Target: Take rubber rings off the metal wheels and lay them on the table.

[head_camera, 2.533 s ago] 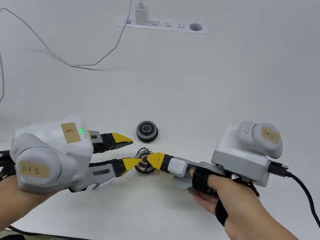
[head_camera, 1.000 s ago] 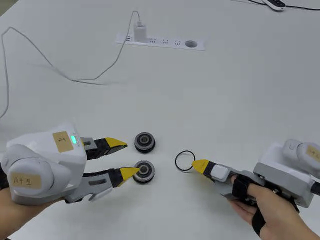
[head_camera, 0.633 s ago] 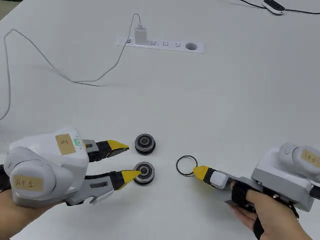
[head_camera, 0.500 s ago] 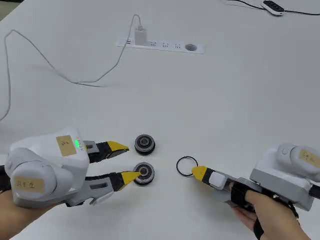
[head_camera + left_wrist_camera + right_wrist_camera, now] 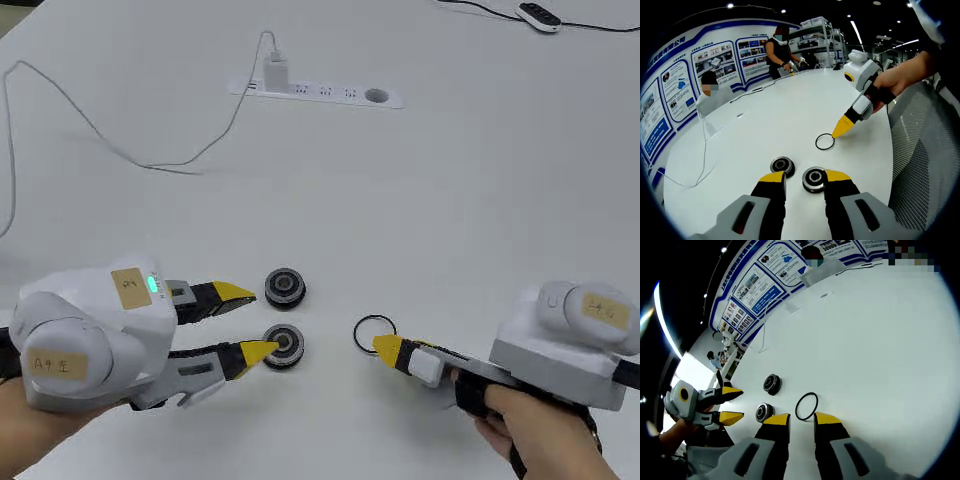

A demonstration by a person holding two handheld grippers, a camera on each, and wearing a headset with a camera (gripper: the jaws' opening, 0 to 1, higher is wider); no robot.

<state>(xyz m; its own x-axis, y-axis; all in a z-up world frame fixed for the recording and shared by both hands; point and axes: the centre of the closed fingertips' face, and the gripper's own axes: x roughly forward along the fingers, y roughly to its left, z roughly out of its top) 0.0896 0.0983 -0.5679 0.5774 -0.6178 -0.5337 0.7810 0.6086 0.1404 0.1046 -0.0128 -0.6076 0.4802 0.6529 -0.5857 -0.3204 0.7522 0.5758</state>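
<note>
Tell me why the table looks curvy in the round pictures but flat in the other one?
Left gripper view: its fisheye lens bends the table edge round. Right gripper view: same bending, plus a tilt. Head view: no such bend, so the power strip looks straight.

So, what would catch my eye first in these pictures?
A thin black rubber ring lies flat on the white table, just off the right gripper's yellow tips. Left of it sit two metal wheels: the near wheel beside a jaw of the left gripper, the far wheel beyond.
</note>
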